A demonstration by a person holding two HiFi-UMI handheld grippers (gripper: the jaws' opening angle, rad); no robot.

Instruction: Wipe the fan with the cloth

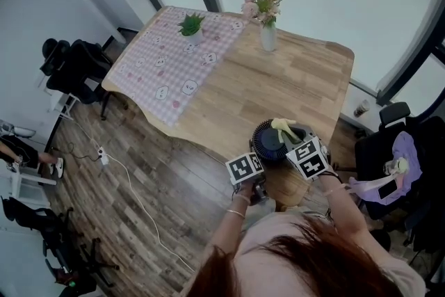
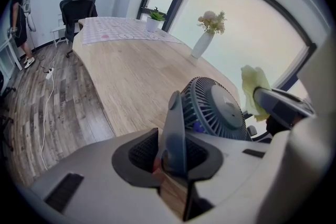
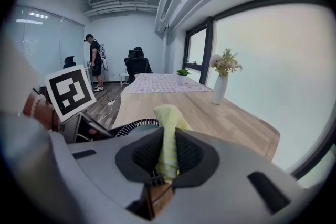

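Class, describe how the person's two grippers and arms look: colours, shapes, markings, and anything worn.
The left gripper and right gripper have smooth light-grey shells with dark ribbed pads in a black recess. Each carries a white cube with black square markers. Forearms are unsleeved; a thin bracelet circles the left wrist. The top is pale pink.

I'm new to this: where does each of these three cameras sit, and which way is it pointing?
Head view: on the person's head, looking steeply down at the table and fan; hair and both forearms show.
Left gripper view: on the left gripper, looking along jaws closed on a fan part; its grey shell shows.
Right gripper view: on the right gripper, jaws clamping the yellow cloth; the person's left wrist shows.
Shared: all three show the flower vase.
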